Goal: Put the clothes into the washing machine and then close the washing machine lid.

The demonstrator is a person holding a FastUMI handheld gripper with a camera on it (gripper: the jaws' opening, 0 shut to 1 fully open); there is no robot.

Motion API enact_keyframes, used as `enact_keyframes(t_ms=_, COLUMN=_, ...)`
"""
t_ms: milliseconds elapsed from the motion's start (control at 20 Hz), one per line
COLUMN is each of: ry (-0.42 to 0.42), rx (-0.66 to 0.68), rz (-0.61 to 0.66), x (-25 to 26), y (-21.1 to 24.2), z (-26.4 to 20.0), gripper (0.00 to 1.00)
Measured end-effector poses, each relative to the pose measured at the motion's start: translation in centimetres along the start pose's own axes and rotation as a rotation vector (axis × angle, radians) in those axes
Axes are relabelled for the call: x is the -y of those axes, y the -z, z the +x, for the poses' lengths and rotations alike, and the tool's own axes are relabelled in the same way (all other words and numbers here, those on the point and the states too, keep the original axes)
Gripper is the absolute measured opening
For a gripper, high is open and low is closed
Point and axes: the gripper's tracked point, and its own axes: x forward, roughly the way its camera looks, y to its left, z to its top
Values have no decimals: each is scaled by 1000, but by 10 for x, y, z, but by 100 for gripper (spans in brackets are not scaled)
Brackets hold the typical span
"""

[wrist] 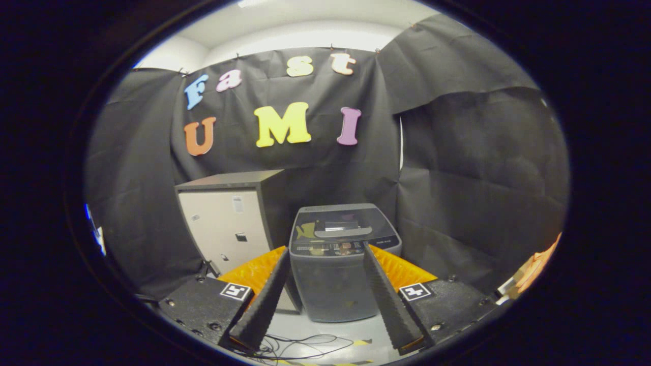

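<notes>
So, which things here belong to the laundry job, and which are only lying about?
For the job:
- washer, lid down, beyond the fingers
- gripper, open, holding nothing

Just lying about:
- cabinet, beside the washer
- orange mat under the washer
- cables on the floor

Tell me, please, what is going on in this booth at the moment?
A person is holding a handheld gripper aimed at a small grey top-loading washing machine standing on the floor just ahead of it. The jaws are open and hold nothing, framing the machine between them. The washing machine lid looks closed. A beige cabinet stands beside the machine, and loose cables lie on the floor below the jaws. No clothes have been picked up yet.
</notes>
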Motion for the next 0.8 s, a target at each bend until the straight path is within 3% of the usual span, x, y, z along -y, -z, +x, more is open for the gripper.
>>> enact_keyframes(t_ms=300, ry=12, rx=28, rz=14, x=4, y=-9, z=-82, gripper=95)
enact_keyframes(t_ms=800, ry=63, rx=48, rz=2, x=12, y=-7, z=-109, gripper=95)
